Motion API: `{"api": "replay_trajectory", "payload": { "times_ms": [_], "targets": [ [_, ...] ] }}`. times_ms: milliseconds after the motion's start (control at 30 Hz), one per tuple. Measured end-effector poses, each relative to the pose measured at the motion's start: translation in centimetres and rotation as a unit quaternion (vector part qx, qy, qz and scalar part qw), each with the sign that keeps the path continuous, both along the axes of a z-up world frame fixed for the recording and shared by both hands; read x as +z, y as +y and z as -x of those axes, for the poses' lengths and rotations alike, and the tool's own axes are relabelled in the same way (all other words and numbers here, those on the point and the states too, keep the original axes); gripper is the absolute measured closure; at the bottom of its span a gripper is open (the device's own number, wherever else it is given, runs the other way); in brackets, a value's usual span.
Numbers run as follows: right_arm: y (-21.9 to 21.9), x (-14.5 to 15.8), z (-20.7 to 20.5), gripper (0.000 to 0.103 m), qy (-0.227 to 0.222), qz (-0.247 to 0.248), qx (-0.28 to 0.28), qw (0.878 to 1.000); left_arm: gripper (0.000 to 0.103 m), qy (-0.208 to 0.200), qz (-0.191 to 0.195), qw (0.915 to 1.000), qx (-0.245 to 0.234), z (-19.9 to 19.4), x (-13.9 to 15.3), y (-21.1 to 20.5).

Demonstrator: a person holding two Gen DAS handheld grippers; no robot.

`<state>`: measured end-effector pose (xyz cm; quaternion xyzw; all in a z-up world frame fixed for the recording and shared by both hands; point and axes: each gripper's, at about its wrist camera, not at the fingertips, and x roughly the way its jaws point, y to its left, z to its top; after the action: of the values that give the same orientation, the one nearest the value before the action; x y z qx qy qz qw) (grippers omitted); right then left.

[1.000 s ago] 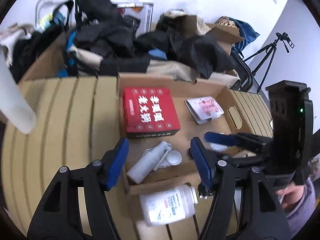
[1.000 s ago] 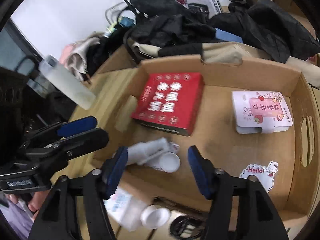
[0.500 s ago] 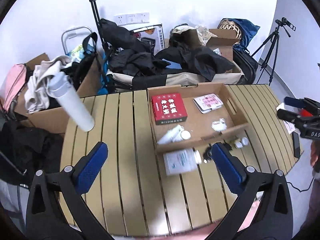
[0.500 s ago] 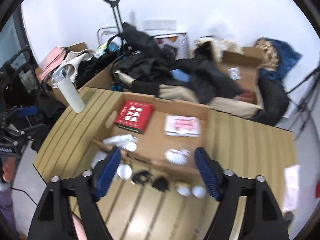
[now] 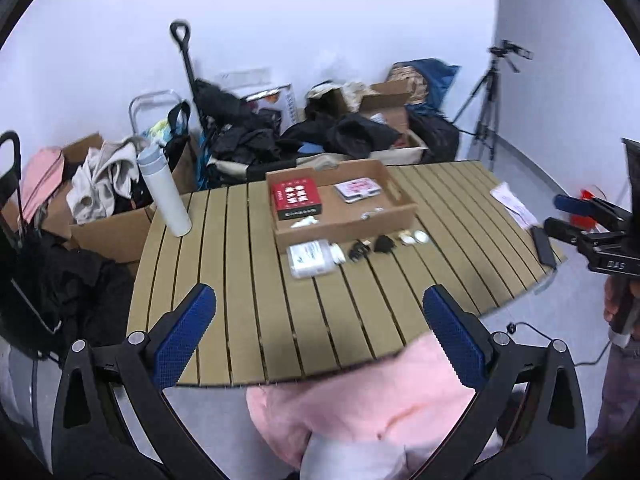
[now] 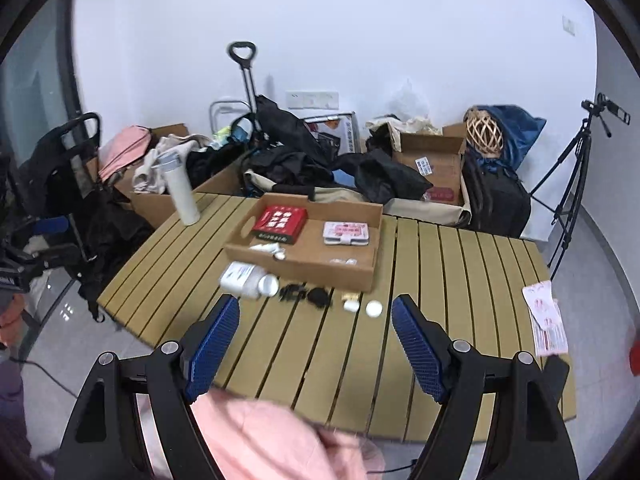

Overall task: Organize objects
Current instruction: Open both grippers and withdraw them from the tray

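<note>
Slatted table (image 5: 256,280) carries cardboard tray (image 5: 348,224), white flask (image 5: 166,196), loose bottle (image 5: 310,258).

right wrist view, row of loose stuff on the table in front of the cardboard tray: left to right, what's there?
White plastic bottle lying on its side → tangled black cable → black plug adapter → small cream-capped white jar → round white lid. All sit on the slatted wooden table, outside the shallow cardboard tray.
</note>
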<state>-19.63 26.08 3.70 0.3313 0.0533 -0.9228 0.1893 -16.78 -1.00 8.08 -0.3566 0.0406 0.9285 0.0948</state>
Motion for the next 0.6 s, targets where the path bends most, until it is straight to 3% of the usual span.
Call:
{"api": "replay_trajectory", "payload": {
  "times_ms": [100,200,300,400,600],
  "targets": [
    [0.3,-1.5,-4.1,0.021,0.006,0.015,-0.001,1.0,0.0,0.014,-0.005,0.9999,-0.006,-3.8,-1.1,-0.2],
    [0.4,-4.0,-8.6,0.021,0.009,0.038,-0.002,0.999,0.0,0.009,-0.024,0.999,0.037,-7.4,-3.9,-0.9],
    [0.4,-6.7,-12.1,0.021,-0.002,0.044,-0.017,0.999,0.0,-0.003,-0.042,0.9989,0.023,-9.8,-6.1,-0.7],
    [-0.2,-8.7,-12.8,0.021,-0.038,0.046,-0.004,0.998,0.0,-0.022,-0.034,0.999,0.02,-10.2,-7.3,-0.3],
    [-0.7,-8.4,-12.9,0.021,-0.025,0.039,-0.008,0.999,0.0,-0.019,-0.036,0.9988,0.029,-10.1,-7.6,-0.5]
  ]
}}
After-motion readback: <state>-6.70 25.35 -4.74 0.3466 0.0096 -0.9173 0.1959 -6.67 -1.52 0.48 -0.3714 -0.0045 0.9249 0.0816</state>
